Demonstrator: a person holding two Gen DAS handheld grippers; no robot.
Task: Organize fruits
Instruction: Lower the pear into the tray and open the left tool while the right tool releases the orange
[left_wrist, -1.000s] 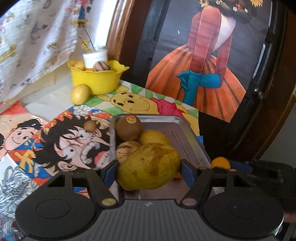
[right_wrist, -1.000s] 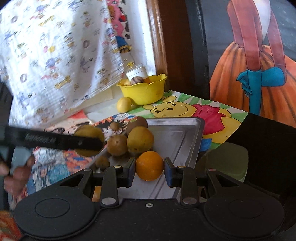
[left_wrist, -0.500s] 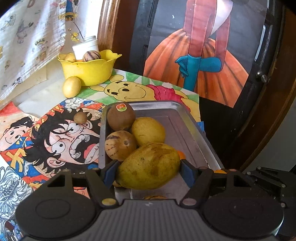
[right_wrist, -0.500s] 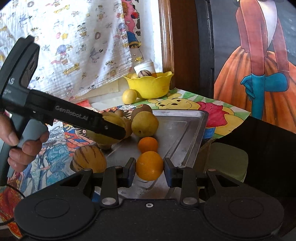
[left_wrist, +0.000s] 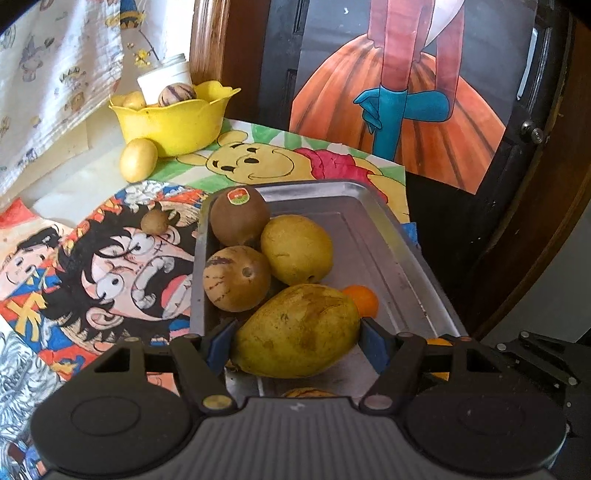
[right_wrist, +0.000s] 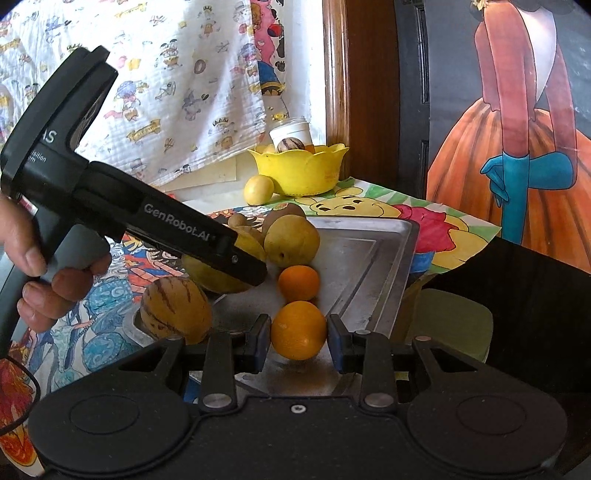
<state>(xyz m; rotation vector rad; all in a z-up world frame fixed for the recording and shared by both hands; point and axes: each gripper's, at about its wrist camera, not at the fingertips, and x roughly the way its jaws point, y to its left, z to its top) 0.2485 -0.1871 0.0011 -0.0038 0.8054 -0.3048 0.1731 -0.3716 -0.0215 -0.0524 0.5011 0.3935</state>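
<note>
While left gripper (left_wrist: 295, 338) keeps pinching mango (left_wrist: 297, 330), right gripper (right_wrist: 298, 341) orange (right_wrist: 298, 329) unchanged.

striped fruit (left_wrist: 308, 392) mostly hidden behind left gripper (left_wrist: 295, 341) body

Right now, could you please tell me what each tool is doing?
Left tool: closed on the large yellow-green mango, over the metal tray.
Right tool: closed on an orange.

Fruit crowds the left half of my tray (left_wrist: 373, 192); its right half lies bare. A small orange (right_wrist: 298, 283) sits just ahead of my right jaws.
</note>
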